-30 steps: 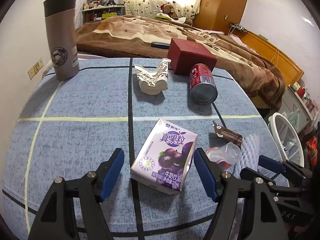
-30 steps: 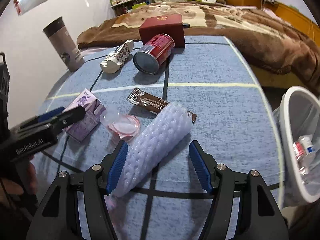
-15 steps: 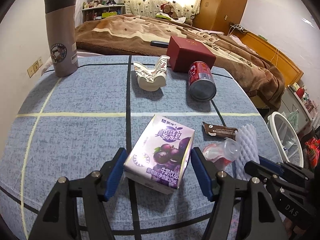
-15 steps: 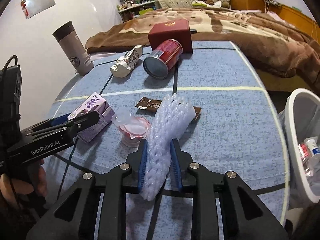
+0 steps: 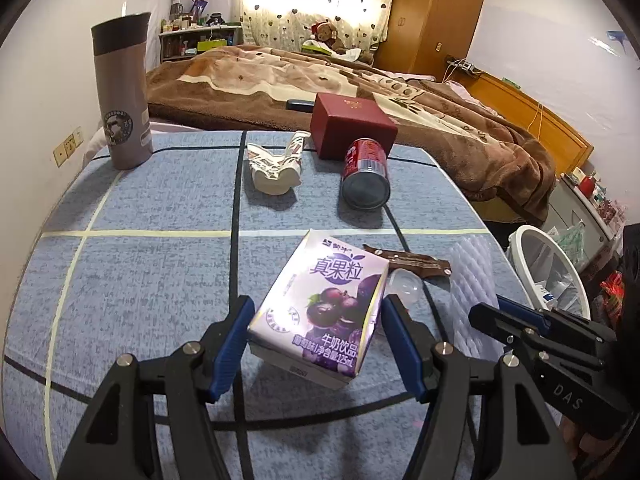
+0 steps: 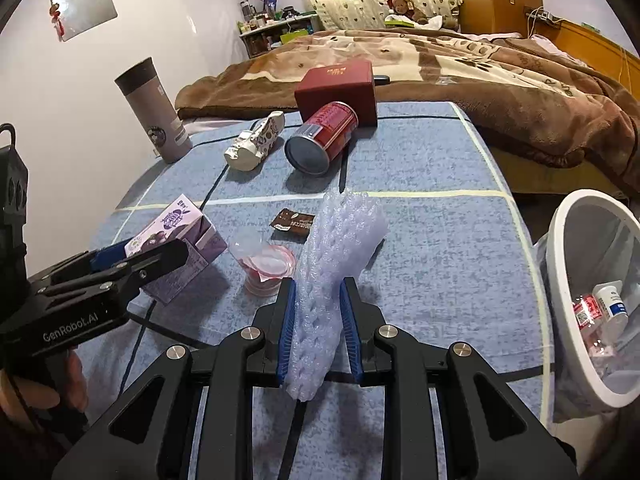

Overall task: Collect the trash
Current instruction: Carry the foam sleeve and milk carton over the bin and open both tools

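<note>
A table (image 5: 160, 272) under a blue cloth crossed by dark and pale lines stands in a bedroom; beyond its far edge lies a bed with a brown blanket (image 5: 400, 92), with a spotted curtain and a wooden wardrobe (image 5: 432, 12) against the back wall; from left to right, a grey flask (image 5: 122, 92) stands upright at the far left corner; a crushed paper cup (image 5: 276, 164) lies near the far edge; a dark red box (image 5: 352, 124) sits at the far edge with a red can (image 5: 365, 178) on its side just in front, its long axis running from the far edge toward the camera, base nearest; the left gripper (image 5: 316, 340) is closed on a purple milk carton (image 5: 324, 304), blue pads pressed on both sides, the carton tilted off the cloth with its top pointing away toward the far edge; just right of it sit a clear plastic cup (image 6: 266, 264) and a brown wrapper (image 6: 292, 222); the right gripper (image 6: 318, 332) has just clamped narrow on a white foam net sleeve (image 6: 340, 264), squeezing its lower part, the sleeve's long axis pointing away and upward along the fingers; past the table's right edge stands a white bin (image 6: 572, 280) lined with a bag, small bottles inside
</note>
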`<action>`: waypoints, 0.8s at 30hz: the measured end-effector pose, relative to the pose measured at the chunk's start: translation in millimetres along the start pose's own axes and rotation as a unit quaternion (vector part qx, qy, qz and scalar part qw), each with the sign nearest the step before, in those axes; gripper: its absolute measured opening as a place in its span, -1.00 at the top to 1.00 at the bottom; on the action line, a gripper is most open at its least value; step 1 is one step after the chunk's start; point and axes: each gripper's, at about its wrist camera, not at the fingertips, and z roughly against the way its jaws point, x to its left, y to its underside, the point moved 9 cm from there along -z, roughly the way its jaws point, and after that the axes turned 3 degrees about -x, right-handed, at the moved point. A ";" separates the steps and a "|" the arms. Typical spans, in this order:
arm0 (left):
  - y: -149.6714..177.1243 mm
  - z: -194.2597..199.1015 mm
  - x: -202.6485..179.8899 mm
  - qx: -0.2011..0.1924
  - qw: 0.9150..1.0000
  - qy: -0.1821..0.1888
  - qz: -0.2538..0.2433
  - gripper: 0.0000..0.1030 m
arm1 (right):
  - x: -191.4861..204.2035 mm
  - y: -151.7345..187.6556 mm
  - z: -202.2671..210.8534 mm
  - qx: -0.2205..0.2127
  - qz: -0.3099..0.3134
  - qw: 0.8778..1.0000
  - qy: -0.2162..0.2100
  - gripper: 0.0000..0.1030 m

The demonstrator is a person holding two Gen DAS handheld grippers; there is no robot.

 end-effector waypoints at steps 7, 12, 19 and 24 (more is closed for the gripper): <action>-3.0 20.2 -22.5 -0.019 1.000 0.008 -0.004 -0.31 | -9.1 -6.2 19.9 -0.022 0.003 1.000 0.003 0.55; -8.8 31.3 -46.3 -0.031 0.999 0.022 -0.014 -0.31 | -23.5 -9.4 37.8 -0.038 0.001 0.999 0.006 0.55; -15.5 32.2 -89.0 -0.037 0.998 0.039 -0.035 -0.31 | -53.9 -12.2 57.1 -0.050 -0.010 0.999 0.015 0.55; -15.3 27.2 -132.2 -0.036 0.996 0.062 -0.056 -0.32 | -79.3 -12.9 68.4 -0.057 -0.023 0.998 0.027 0.55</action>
